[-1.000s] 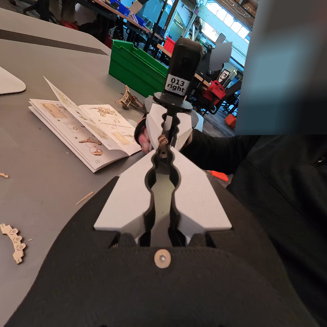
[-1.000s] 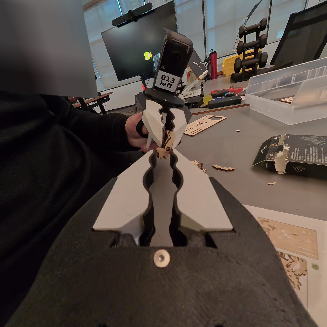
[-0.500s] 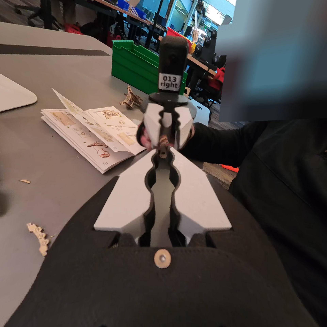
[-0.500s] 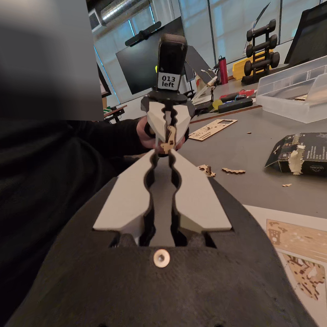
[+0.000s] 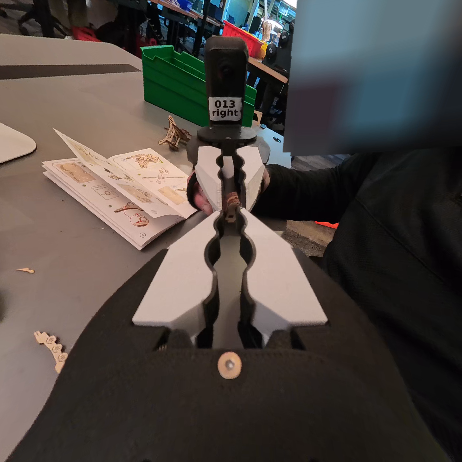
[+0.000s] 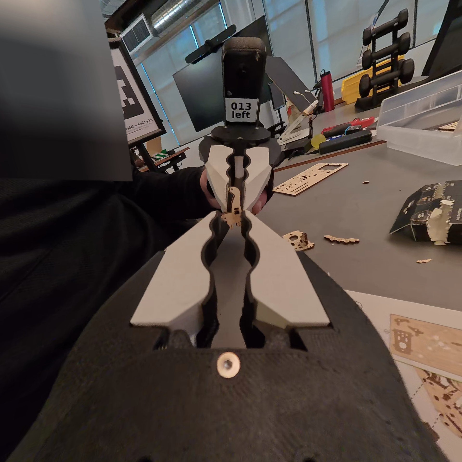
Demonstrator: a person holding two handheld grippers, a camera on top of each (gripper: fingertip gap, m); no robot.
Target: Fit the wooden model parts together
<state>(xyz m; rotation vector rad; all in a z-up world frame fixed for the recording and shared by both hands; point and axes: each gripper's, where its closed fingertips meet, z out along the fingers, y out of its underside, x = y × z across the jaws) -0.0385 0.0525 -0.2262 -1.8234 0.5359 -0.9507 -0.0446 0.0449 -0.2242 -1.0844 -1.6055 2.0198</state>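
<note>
My two grippers face each other tip to tip above the grey table (image 5: 75,112). In the left wrist view my left gripper (image 5: 230,215) is shut on a small wooden part (image 5: 229,218). The right gripper (image 5: 231,203) opposite is shut on another small wooden part (image 5: 232,199). In the right wrist view my right gripper (image 6: 231,215) pinches a toothed wooden part (image 6: 230,220). The left gripper (image 6: 233,203) holds a curved wooden part (image 6: 234,200) upright. The two parts touch between the tips; I cannot tell if they are seated.
An open instruction booklet (image 5: 120,190), a green bin (image 5: 180,82), a small wooden assembly (image 5: 175,136) and a loose wooden strip (image 5: 51,345) lie left. A black box (image 6: 430,215), a cut-out wooden sheet (image 6: 310,177), a clear bin (image 6: 422,125) and scraps lie right. A person's black sleeve is close. From either gripper's tips it is about 30 cm to the small wooden assembly (image 5: 175,136).
Both grippers stayed shut and tip to tip while swinging together. The curved part went from tilted to upright. The booklet and table scraps shifted in view.
</note>
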